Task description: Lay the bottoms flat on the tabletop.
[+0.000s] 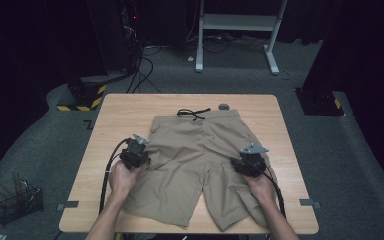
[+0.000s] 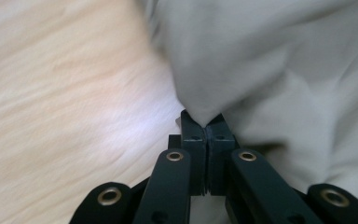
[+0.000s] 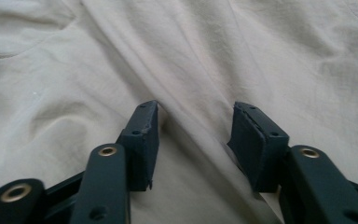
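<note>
The khaki woven-cloth shorts [image 1: 200,160] at the centre of the high view look matt, soft and finely creased, with a black cord drawstring [image 1: 193,113] at their top edge. The pale wood-grain table [image 1: 125,112] beneath has a smooth, slightly sheeny finish. The black matt plastic left gripper [image 2: 206,127] carries brass-coloured metal rivets; the black matt right gripper [image 3: 196,126] has rubbery pads [image 3: 145,135] with scuffed edges.
</note>
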The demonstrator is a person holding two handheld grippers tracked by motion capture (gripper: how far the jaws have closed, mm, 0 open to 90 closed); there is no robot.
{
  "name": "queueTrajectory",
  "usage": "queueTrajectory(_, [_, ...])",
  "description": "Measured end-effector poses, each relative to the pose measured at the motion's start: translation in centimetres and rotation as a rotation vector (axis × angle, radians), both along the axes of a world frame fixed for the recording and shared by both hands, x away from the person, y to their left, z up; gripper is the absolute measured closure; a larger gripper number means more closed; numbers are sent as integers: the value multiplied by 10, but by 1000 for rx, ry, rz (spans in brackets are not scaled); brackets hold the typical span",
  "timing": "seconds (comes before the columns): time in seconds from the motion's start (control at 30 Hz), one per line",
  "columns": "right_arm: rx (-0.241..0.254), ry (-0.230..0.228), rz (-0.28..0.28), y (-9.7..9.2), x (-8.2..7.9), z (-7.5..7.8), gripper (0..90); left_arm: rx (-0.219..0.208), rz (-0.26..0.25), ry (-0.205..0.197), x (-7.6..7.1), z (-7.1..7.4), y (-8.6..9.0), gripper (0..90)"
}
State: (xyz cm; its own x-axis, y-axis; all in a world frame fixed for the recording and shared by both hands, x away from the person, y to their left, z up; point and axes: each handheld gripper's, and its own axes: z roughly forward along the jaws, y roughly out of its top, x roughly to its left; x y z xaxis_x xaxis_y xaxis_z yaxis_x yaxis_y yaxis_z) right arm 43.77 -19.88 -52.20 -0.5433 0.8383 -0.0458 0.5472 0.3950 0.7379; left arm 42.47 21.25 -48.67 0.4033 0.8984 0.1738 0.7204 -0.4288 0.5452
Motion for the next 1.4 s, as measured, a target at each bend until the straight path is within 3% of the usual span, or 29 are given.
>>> queueTrajectory(0.1, [8,9,-6,-1,1,0,469,-26,-9,-12,-3,-1,3,873])
queueTrajectory(0.27, [-3,5,2,-3,2,0,411,-126,-27,-100,-4,13,4,603])
queueTrajectory(0.37, [-16,-2,6,-3,2,0,414,-170,-34,-109,3,17,1,561])
queueTrajectory(0.43, [-16,1,6,-2,2,1,424,-178,-45,-94,11,15,-5,593])
queueTrajectory(0.5, [-11,6,8,-3,3,1,436,-179,-65,-55,20,9,-12,698])
queueTrajectory(0.6, [-18,5,2,-2,4,2,544,-155,-71,-17,33,-1,-22,828])
queueTrajectory(0.7, [-35,-26,8,2,8,1,591,-136,-54,11,49,-9,-31,848])
queueTrajectory(0.83, [-19,-20,-13,5,21,0,590,-162,-4,18,73,-17,-42,850])
queueTrajectory(0.97, [-13,-17,-62,0,38,0,575,-107,1,13,92,-15,-57,846])
queueTrajectory(1.03, [-6,-13,-95,-2,45,0,575,-109,15,25,99,-14,-59,842])
queueTrajectory(1.17, [-5,-11,-120,-4,52,0,573,-149,24,36,99,-14,-54,823])
queueTrajectory(1.3, [-3,-9,-117,-4,51,0,551,-213,-21,-14,75,-4,-45,823])
queueTrajectory(1.4, [-3,-9,-118,-4,51,0,551,-193,-49,5,64,0,-39,858])
